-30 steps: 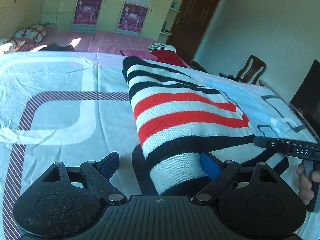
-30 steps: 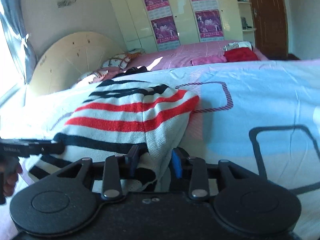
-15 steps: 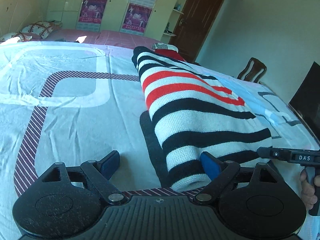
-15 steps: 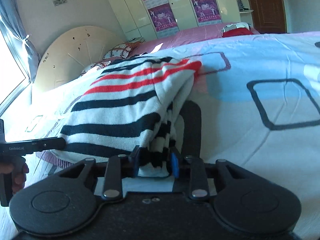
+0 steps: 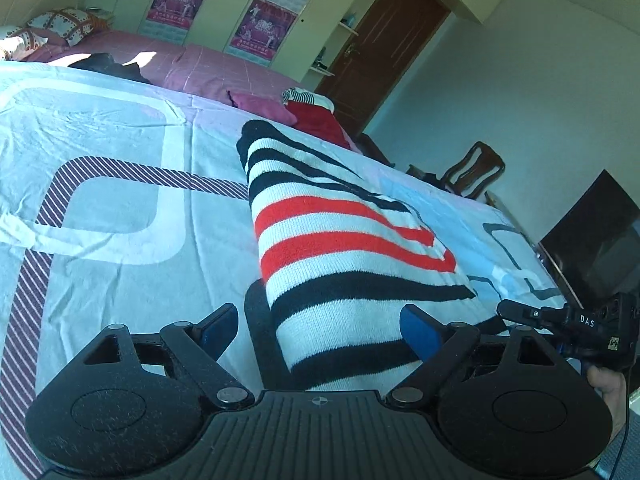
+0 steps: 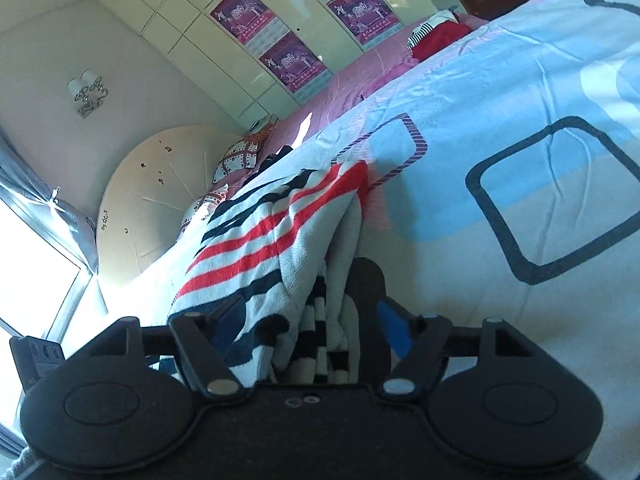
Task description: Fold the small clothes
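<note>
A white knit sweater [image 5: 344,264] with black and red stripes lies folded on the patterned bedsheet [image 5: 112,168]. My left gripper [image 5: 320,324] is open, its blue pads either side of the sweater's near end. The sweater also shows in the right wrist view [image 6: 280,240], with its open layered edge facing the camera. My right gripper [image 6: 308,328] is open around that near edge, jaws wide apart. The right gripper's body also shows in the left wrist view [image 5: 576,324] at the far right.
Folded red and striped clothes [image 5: 312,112] and a pink piece [image 5: 260,102] lie at the far end of the bed. Pillows [image 5: 60,28] and a round headboard [image 6: 160,184] stand at the head. A wooden chair [image 5: 472,168] and a dark screen [image 5: 596,240] stand to the right.
My right gripper has opened and let go of the sweater's edge. Both views have tilted and shifted; the left gripper stays open over the sweater's end.
</note>
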Motion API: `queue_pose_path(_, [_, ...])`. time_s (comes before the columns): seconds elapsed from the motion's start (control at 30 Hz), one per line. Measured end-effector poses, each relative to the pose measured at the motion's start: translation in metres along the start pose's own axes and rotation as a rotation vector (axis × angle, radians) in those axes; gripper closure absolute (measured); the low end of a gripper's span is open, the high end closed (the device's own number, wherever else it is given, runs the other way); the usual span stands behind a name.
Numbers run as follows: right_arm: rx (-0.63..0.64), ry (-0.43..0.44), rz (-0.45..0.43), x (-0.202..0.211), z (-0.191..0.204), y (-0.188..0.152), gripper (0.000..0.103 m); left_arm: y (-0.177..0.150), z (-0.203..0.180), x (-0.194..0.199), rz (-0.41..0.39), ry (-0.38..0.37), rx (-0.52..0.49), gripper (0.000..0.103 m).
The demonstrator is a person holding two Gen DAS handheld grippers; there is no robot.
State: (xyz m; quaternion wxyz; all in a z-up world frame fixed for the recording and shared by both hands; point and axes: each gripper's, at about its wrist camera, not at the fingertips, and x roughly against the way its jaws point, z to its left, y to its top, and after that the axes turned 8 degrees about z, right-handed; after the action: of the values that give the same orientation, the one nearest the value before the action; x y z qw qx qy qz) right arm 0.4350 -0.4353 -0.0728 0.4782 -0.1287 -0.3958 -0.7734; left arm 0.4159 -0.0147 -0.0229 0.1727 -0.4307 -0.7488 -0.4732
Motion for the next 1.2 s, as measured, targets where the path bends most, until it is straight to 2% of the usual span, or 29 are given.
queue_pose_path(0.07, [-0.030,0.032,0.011,-0.007,-0.006,0.005,0.031,0.004,0.005,-0.007,0.008,-0.059,0.044,0.016])
queue_pose_path(0.13, [-0.055,0.041,0.033,-0.015,-0.012,0.010,0.031,0.008,0.014,-0.020,0.042,-0.152,0.120,0.016])
queue_pose_path(0.23, [-0.072,0.053,0.071,-0.027,-0.017,0.016,0.031,0.013,0.017,-0.038,0.091,-0.123,0.137,0.016])
queue_pose_path(0.43, [-0.070,0.117,0.137,-0.042,-0.021,0.028,0.029,0.021,0.036,-0.056,0.090,-0.224,0.242,0.016])
queue_pose_path(0.57, [-0.042,0.151,0.193,-0.054,-0.019,0.040,0.026,0.029,0.039,-0.066,0.106,-0.266,0.236,0.016])
queue_pose_path(0.7, [-0.012,0.190,0.231,-0.068,-0.014,0.051,0.026,0.036,0.037,-0.075,0.120,-0.274,0.207,0.016])
queue_pose_path(0.9, [0.027,0.217,0.243,-0.078,-0.007,0.057,0.026,0.039,0.035,-0.079,0.115,-0.282,0.193,0.016])
queue_pose_path(1.1, [0.034,0.216,0.236,-0.081,-0.013,0.061,0.045,0.041,0.032,-0.080,0.093,-0.263,0.172,0.016])
queue_pose_path(1.2, [0.079,0.214,0.245,-0.084,-0.008,0.060,0.046,0.042,0.029,-0.084,0.078,-0.232,0.170,0.027])
